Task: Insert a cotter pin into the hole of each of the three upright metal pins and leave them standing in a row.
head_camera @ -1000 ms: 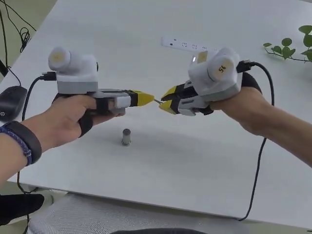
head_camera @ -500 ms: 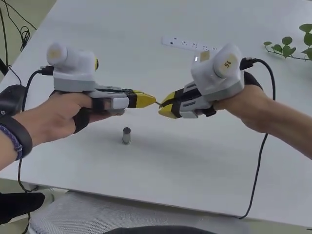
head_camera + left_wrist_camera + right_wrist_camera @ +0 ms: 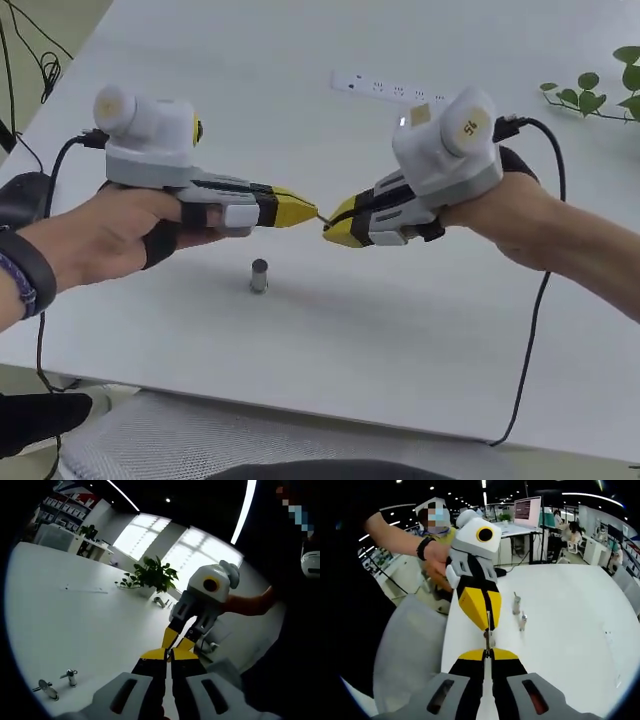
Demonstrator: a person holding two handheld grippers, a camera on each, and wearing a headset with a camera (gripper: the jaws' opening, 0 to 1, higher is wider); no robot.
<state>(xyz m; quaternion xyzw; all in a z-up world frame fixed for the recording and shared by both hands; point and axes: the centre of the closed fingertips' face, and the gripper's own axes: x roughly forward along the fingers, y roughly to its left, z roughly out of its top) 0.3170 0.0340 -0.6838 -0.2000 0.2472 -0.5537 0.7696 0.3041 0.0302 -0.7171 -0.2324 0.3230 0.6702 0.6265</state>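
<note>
My left gripper (image 3: 303,211) and right gripper (image 3: 331,226) meet tip to tip in the air above the white table (image 3: 400,320). A thin cotter pin (image 3: 320,214) bridges the two sets of yellow tips, and both look shut on it. In the right gripper view the cotter pin (image 3: 488,634) runs from the left gripper's tips down to my right gripper (image 3: 487,654). One upright metal pin (image 3: 259,277) stands on the table below the tips. Two more metal pins (image 3: 71,677) (image 3: 47,689) stand side by side, each with a crosspiece through it.
A white power strip (image 3: 390,92) lies at the back of the table and a leafy plant (image 3: 600,100) is at the far right. A black cable (image 3: 535,320) trails off the right gripper over the table's front edge. A mouse (image 3: 20,205) sits at the left.
The right gripper's tips have dropped slightly and closed in on the left tips. The left gripper has risen a little. The standing pin has not moved.
</note>
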